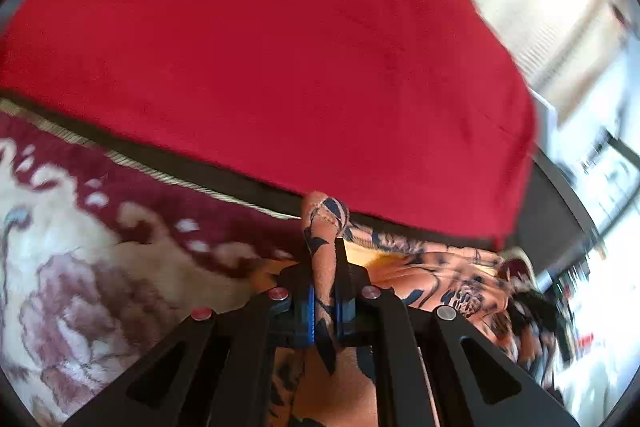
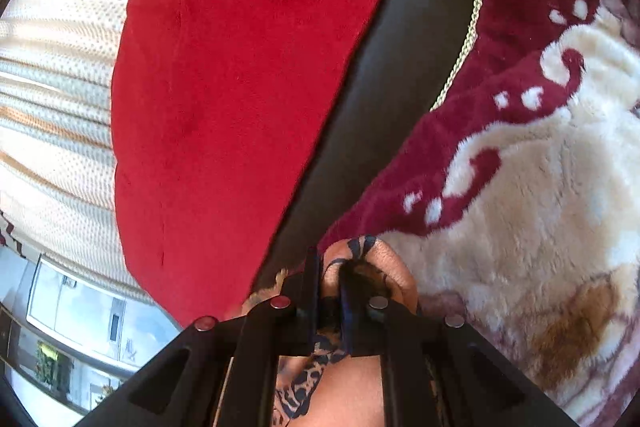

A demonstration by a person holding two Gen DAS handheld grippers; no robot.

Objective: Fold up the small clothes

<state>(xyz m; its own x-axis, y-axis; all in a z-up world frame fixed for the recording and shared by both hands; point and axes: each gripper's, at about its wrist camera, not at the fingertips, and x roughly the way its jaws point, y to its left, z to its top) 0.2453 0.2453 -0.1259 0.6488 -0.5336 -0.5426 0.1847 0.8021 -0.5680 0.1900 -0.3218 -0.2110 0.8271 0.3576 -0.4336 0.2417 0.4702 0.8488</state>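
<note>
Orange, dark-patterned garment (image 1: 440,275) pinched in both grippers: left gripper (image 1: 325,267) with fingers (image 1: 341,259) pressed onto a bunched fold, right gripper (image 2: 328,279) clamped on another bunch, cloth hanging over the plush maroon-and-cream blanket (image 2: 520,207) near its corded edge, beside the red cushion (image 1: 260,47). Likely risk: thin, slippery fabric sliding from such narrow pinches, or uneven pull skewing the fold and dragging cloth across the fuzzy pile.
</note>
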